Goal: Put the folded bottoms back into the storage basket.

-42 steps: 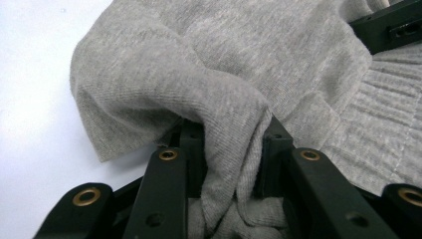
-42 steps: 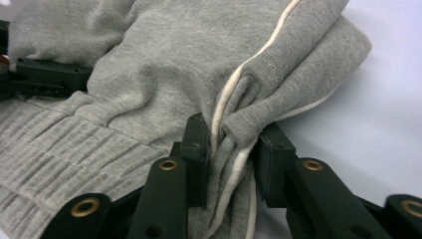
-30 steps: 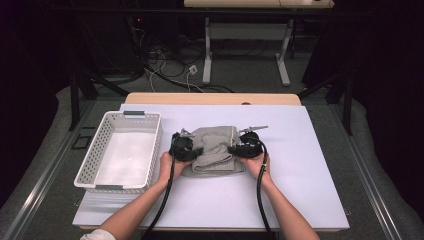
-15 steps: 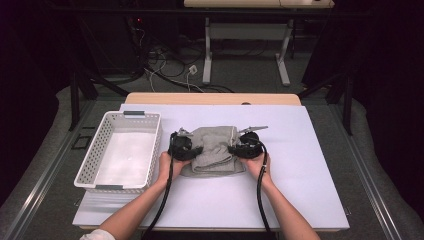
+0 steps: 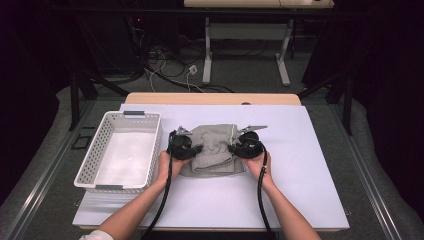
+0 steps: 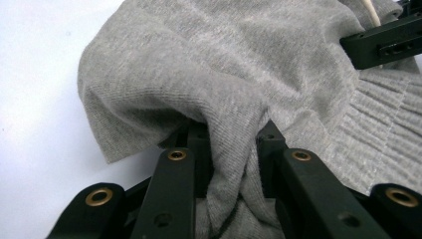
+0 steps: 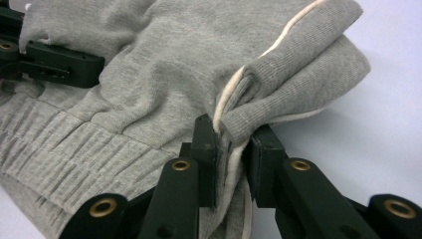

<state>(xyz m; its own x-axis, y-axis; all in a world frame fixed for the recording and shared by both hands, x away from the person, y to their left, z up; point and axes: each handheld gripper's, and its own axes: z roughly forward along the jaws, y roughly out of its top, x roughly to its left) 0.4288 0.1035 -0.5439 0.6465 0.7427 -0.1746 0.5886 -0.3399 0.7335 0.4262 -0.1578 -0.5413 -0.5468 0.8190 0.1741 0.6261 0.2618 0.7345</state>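
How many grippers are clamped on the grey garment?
2: left gripper on the grey garment at its left edge, right gripper on its right edge, both shut on fabric.

Lab or recording setup, not a home. White sheet (image 5: 300, 165) laid over a wood-topped counter (image 5: 212, 98) as a plain work surface. Dark surroundings on all sides. Loose cables (image 5: 165, 65) and a plug strip (image 5: 192, 69) on the grey floor (image 5: 240, 80) past the counter's far edge. Second bench on white legs (image 5: 207, 55) behind. Metal rails (image 5: 30, 200) run along the floor at both side edges.
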